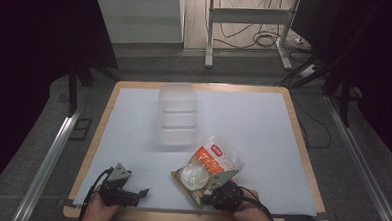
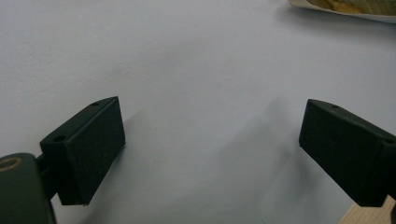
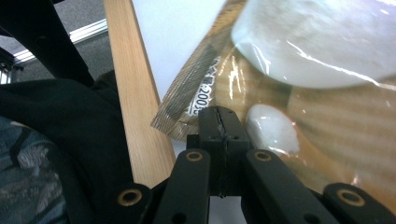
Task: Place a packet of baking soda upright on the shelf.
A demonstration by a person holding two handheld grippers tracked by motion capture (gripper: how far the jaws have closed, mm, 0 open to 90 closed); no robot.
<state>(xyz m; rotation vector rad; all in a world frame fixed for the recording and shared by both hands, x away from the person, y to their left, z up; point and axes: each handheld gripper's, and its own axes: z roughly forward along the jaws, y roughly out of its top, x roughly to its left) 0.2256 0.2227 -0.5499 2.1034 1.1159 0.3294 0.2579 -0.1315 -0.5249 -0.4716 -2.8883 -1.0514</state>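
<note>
Near the table's front edge, the snack bag [image 1: 209, 167], orange with a white round piece showing through its clear film, lies tilted on the white mat [image 1: 243, 122]; the right gripper [image 3: 219, 128] clamps its corner. Beside it, the left gripper [image 2: 210, 149] rests low, jaws spread wide.

Orange-and-white snack bag [image 1: 211, 167], clear frosted bin [image 1: 177, 114], pale blue mat [image 1: 253, 128], light wooden table edge [image 1: 301, 140]
</note>
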